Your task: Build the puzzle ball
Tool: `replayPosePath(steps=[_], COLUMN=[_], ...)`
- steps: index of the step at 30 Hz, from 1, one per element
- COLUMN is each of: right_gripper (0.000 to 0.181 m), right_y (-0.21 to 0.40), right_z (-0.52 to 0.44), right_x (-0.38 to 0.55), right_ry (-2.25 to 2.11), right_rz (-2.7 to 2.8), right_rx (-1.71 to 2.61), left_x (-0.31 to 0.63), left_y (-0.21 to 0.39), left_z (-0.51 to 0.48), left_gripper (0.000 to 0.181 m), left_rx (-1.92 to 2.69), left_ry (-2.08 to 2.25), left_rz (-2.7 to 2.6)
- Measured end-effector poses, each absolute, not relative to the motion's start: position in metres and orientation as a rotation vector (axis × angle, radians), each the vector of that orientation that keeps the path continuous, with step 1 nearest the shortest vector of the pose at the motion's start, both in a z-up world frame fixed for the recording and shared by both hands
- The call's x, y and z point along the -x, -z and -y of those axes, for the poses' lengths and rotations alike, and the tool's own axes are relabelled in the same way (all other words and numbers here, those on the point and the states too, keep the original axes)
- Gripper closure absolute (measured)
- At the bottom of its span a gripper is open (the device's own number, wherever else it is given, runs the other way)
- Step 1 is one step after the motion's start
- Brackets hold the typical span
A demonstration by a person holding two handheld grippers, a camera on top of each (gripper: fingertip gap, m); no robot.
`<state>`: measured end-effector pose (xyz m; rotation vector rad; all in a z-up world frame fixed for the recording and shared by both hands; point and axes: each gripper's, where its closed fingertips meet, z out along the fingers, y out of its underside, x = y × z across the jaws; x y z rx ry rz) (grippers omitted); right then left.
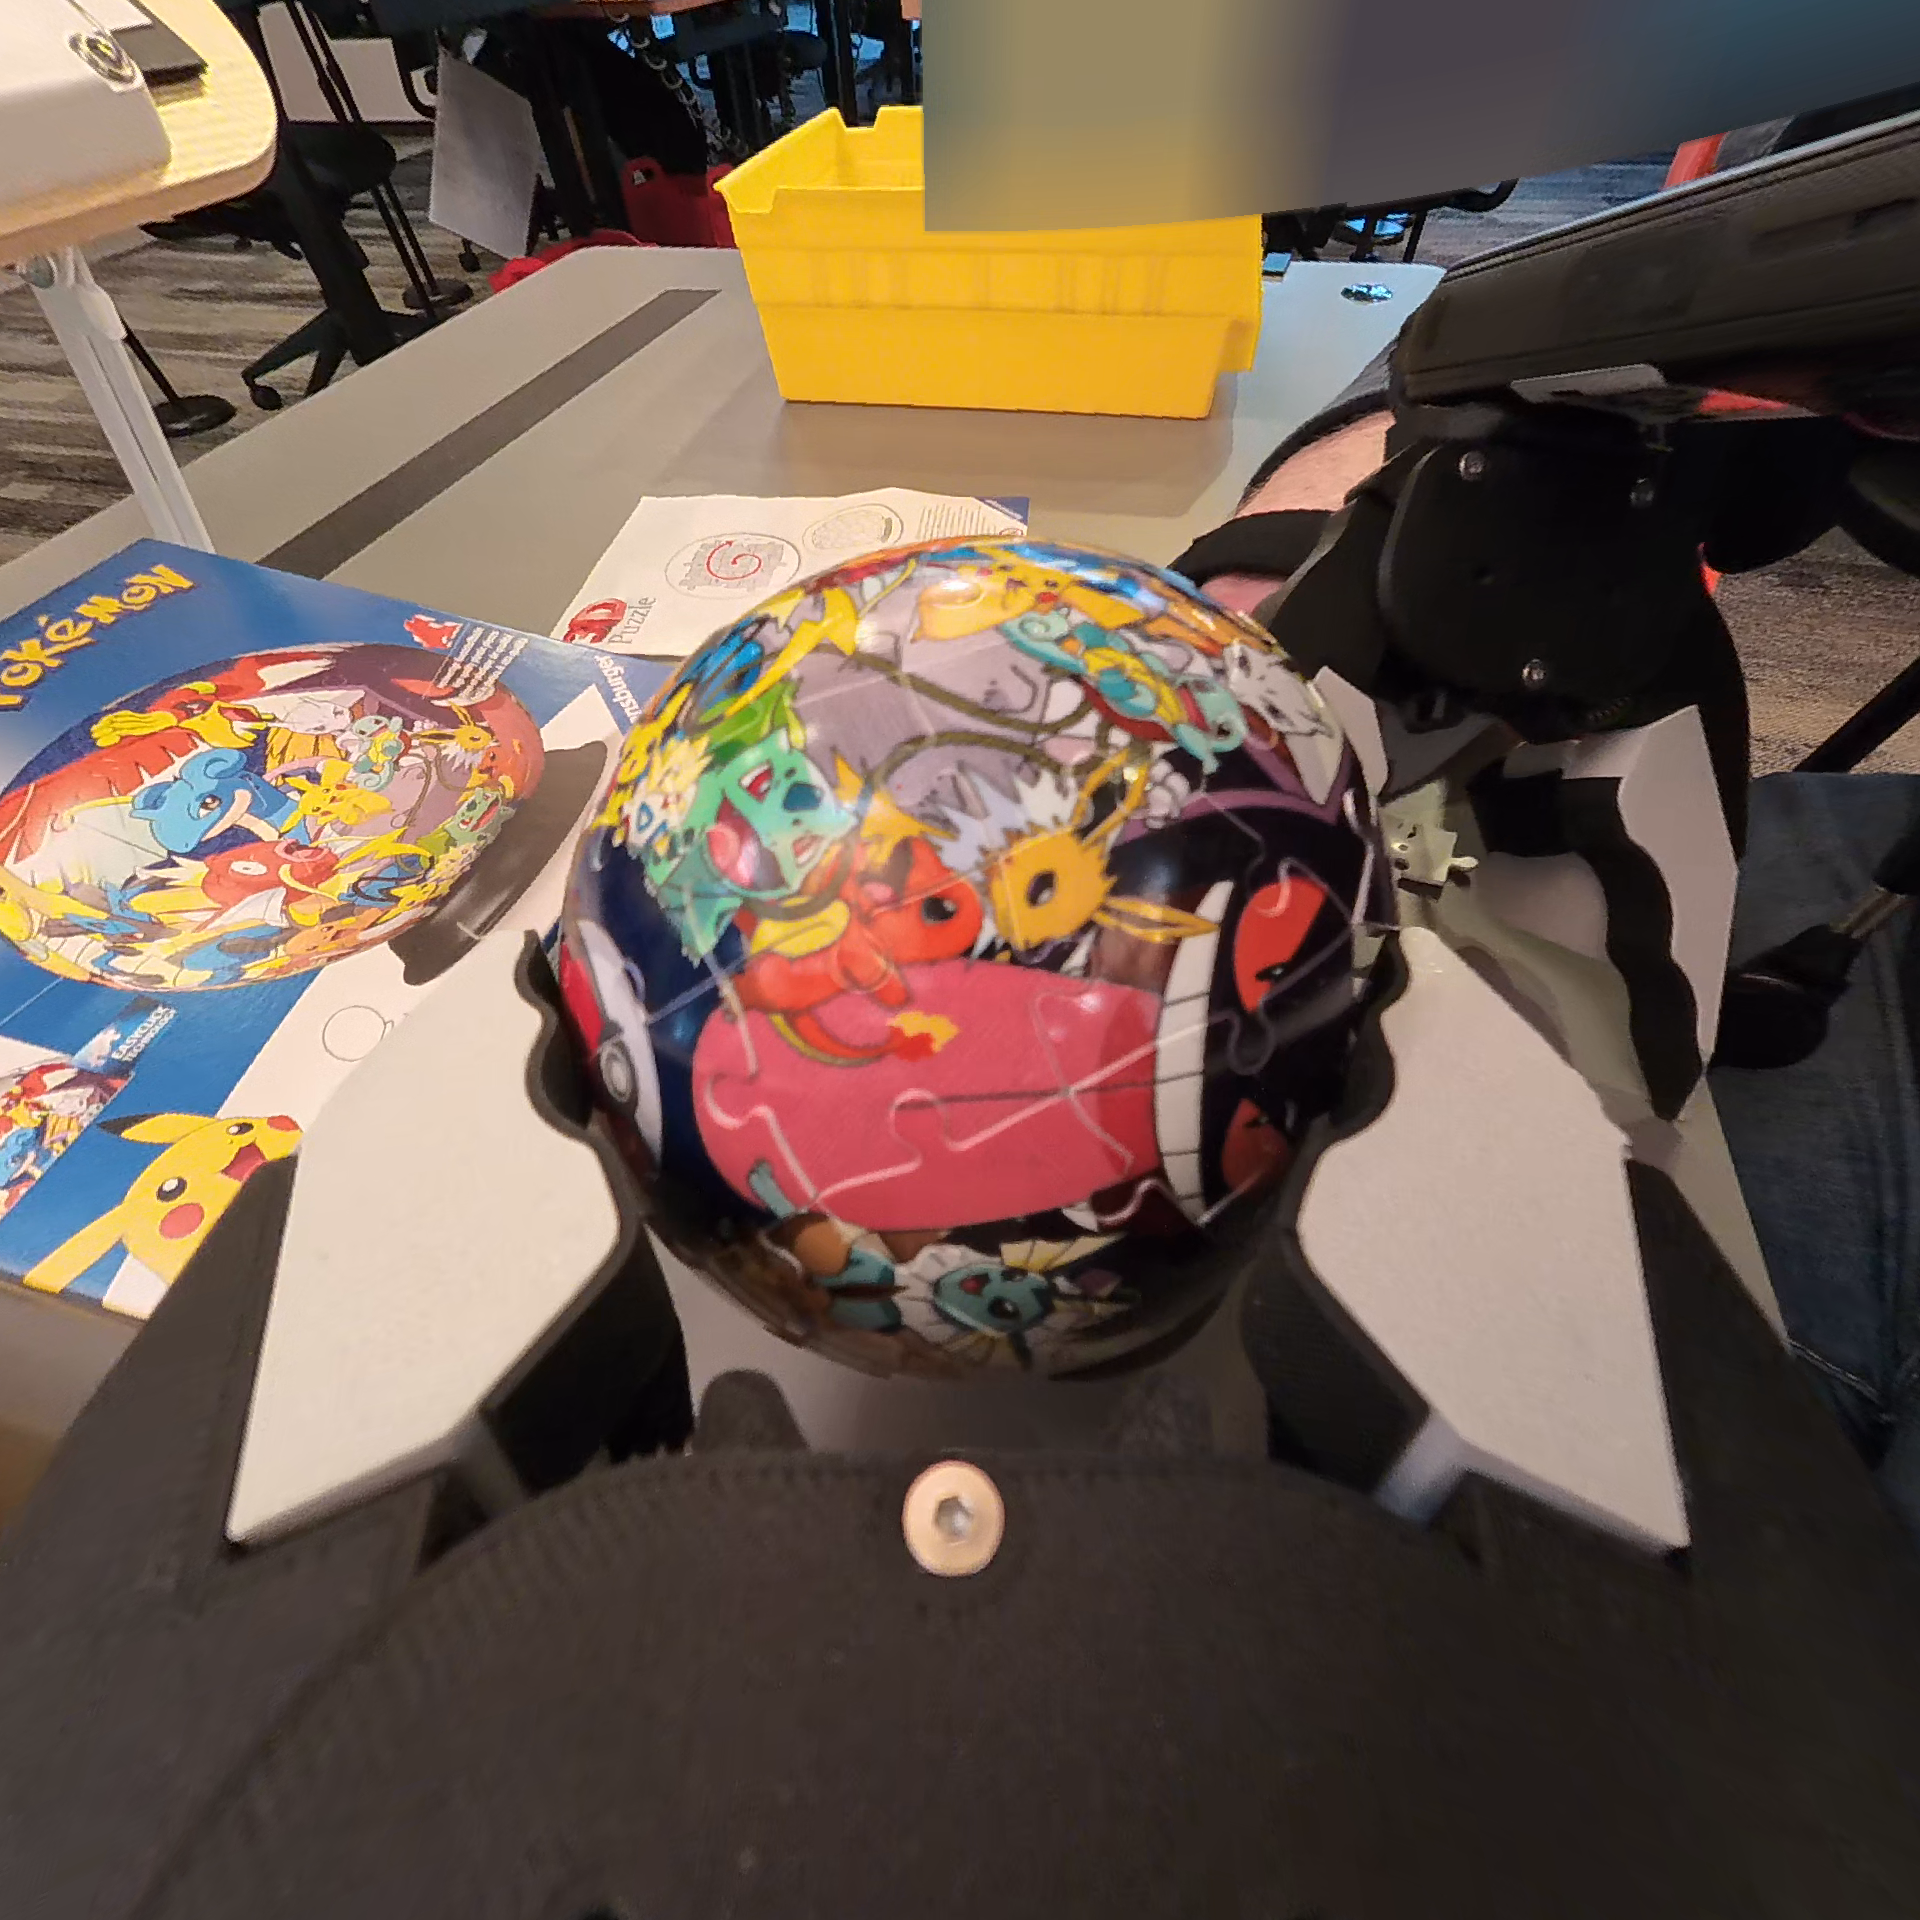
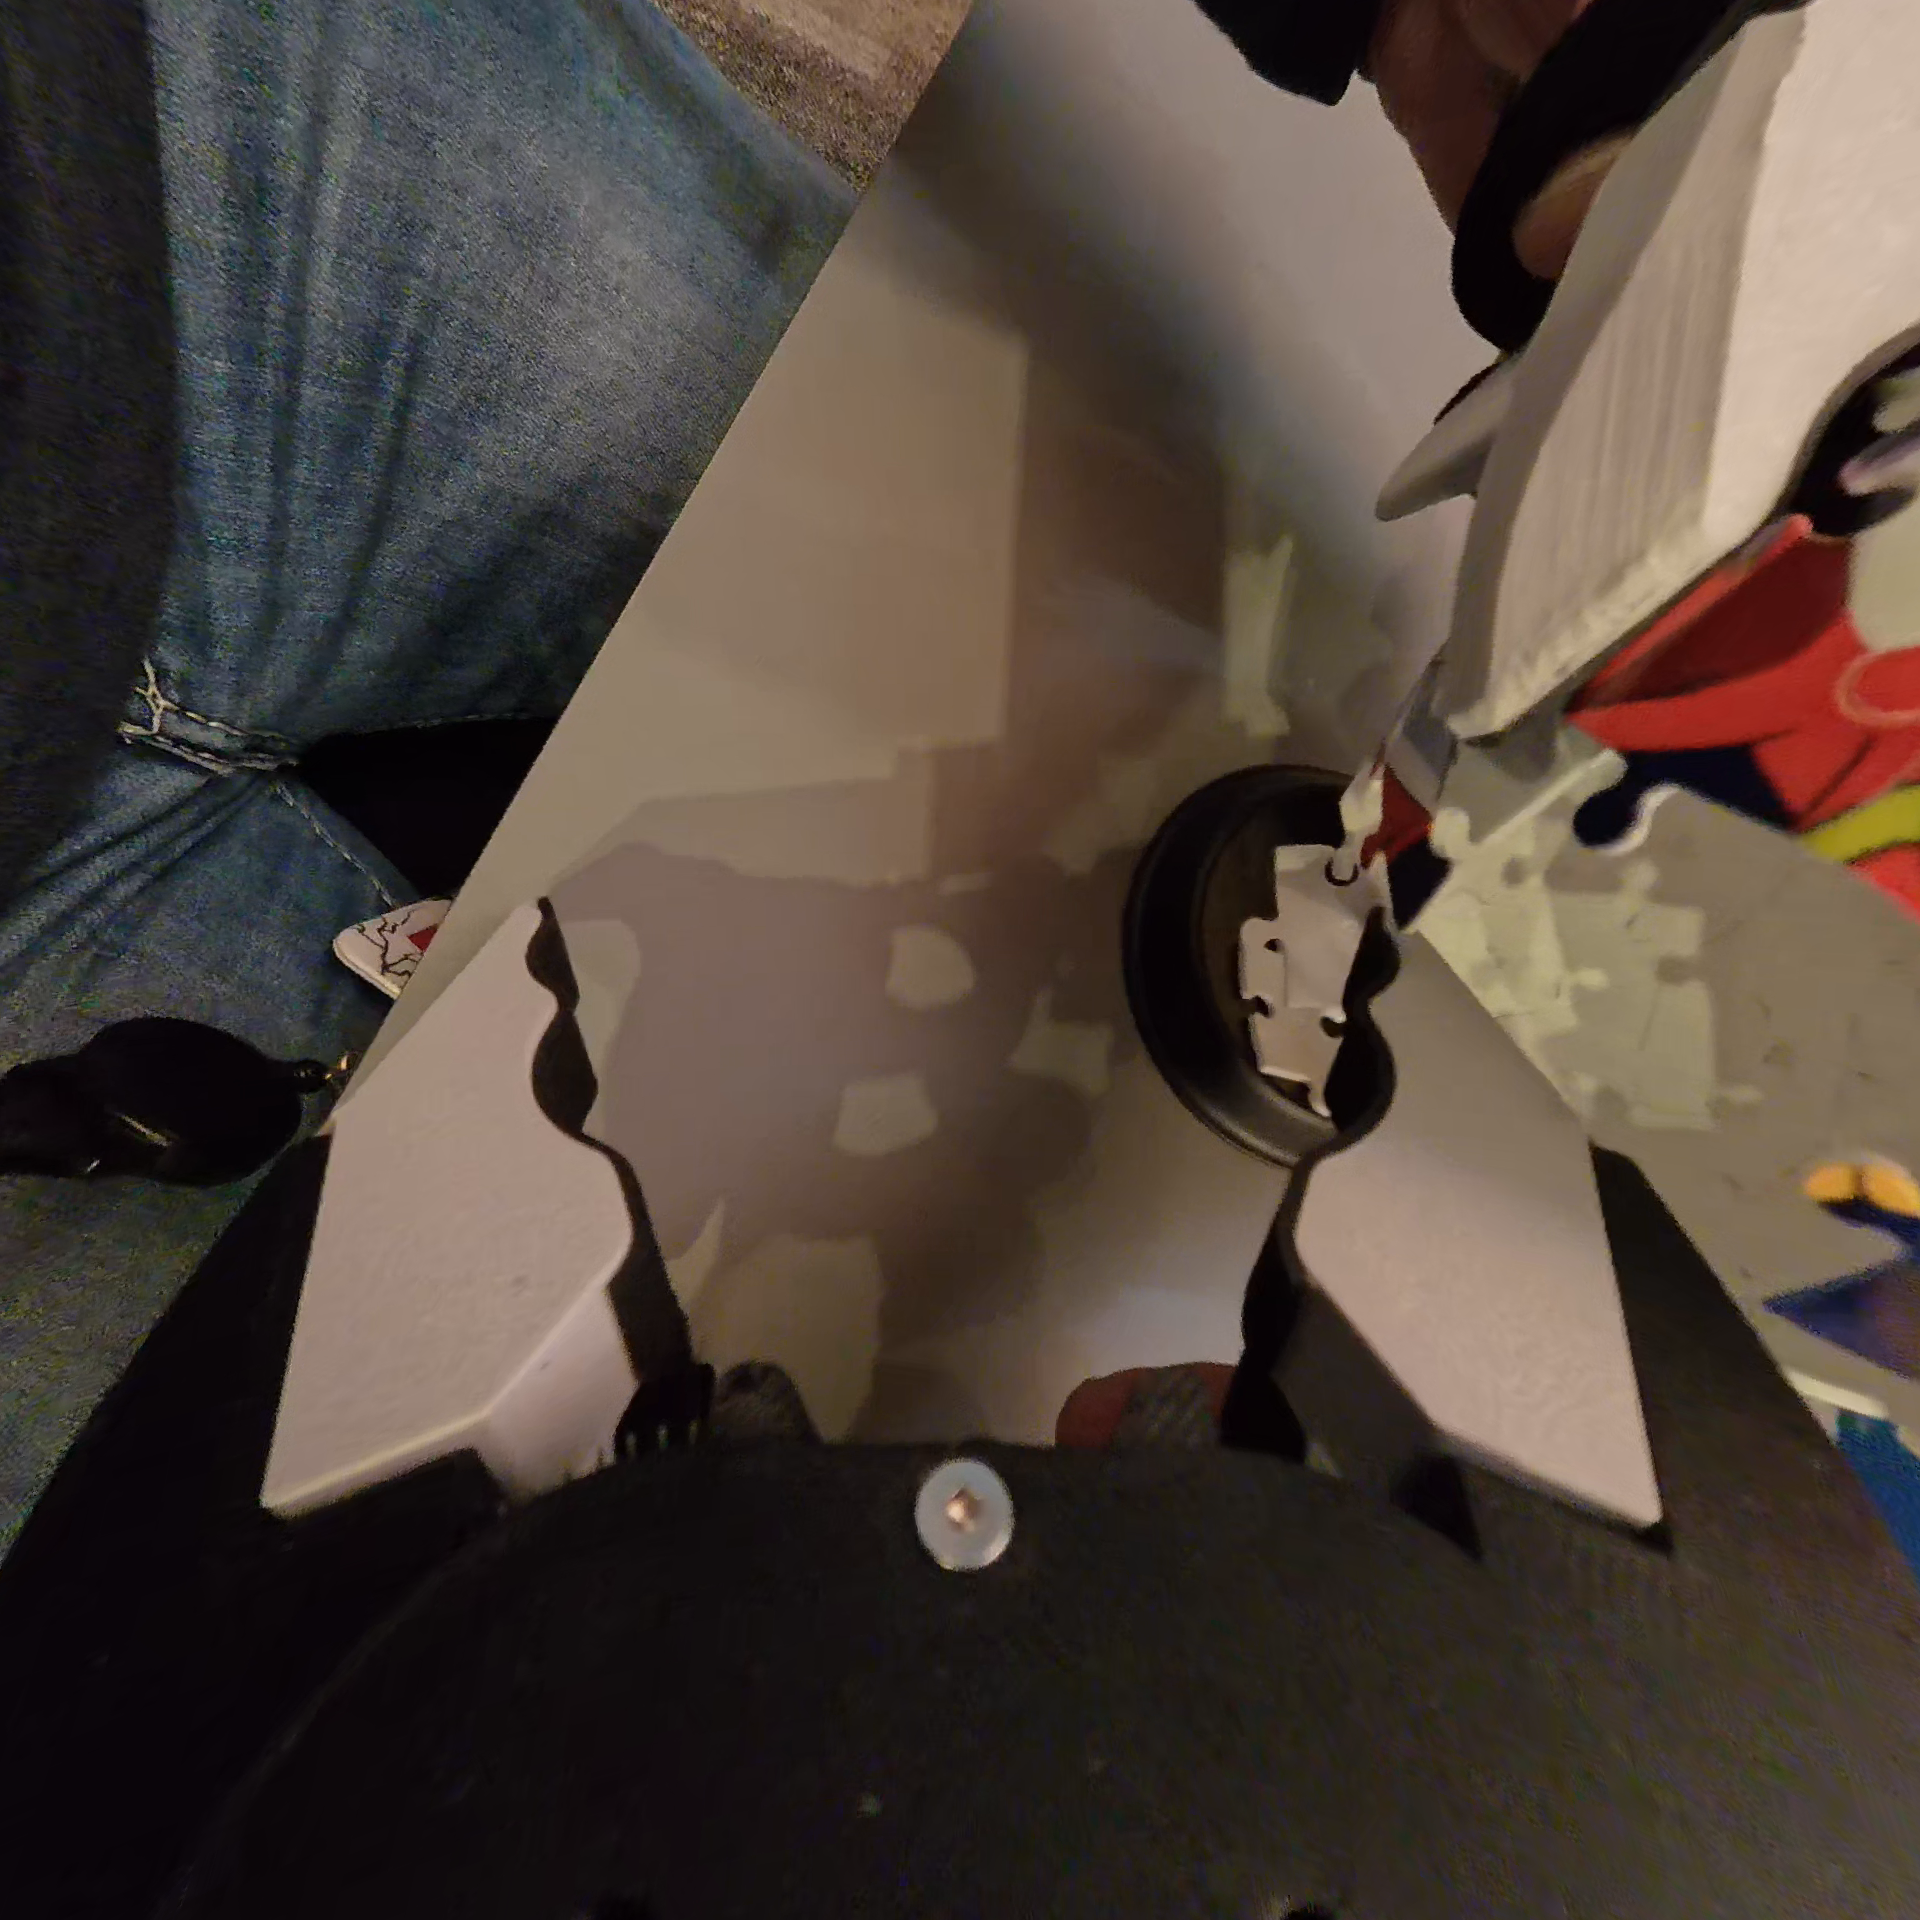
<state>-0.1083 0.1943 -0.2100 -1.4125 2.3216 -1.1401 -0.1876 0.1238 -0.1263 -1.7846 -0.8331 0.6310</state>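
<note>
Puzzle ball (image 1: pixel 977 945): nearly whole, clamped between the left gripper (image 1: pixel 961 1023) fingers above the grey table (image 1: pixel 499 436).
Right gripper (image 2: pixel 961 1029): spread wide, holding nothing, beside the ball over a black ring stand (image 2: pixel 1174 997).
Loose piece (image 2: pixel 1299 997): pale, lying in the stand.
Surface: printed box (image 1: pixel 239 862), instruction sheet (image 1: pixel 727 551), yellow bin (image 1: pixel 987 312).
Room: office chairs, carpet behind.
Hidden: ball's far side; another piece (image 2: pixel 390 948) half cut off at the table edge.
</note>
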Motion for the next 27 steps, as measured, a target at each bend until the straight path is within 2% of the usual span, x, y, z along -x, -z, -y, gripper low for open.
replayPosePath(steps=[5,7,14,20,27], right_gripper=[0.048,0.059,0.125,0.141,0.158], right_y=[0.189,0.182,0.160,0.141,0.133], right_z=[-0.189,-0.189,-0.180,-0.161,-0.157], right_x=[0.109,0.118,0.144,0.154,0.156], right_ry=[1.205,1.253,1.611,1.963,2.111], right_rz=[-2.319,-2.321,-2.405,-2.492,-2.473], right_rx=[1.316,1.264,1.363,1.709,1.892], left_x=[0.189,0.189,0.192,0.197,0.198], left_y=[0.123,0.120,0.101,0.085,0.072], left_z=[-0.123,-0.123,-0.121,-0.123,-0.129], left_gripper=[0.042,0.042,0.042,0.042,0.042], left_rx=[1.769,1.753,1.674,1.590,1.525], left_ry=[-0.650,-0.657,-0.669,-0.656,-0.642], left_rz=[0.835,0.839,0.876,0.922,0.948])
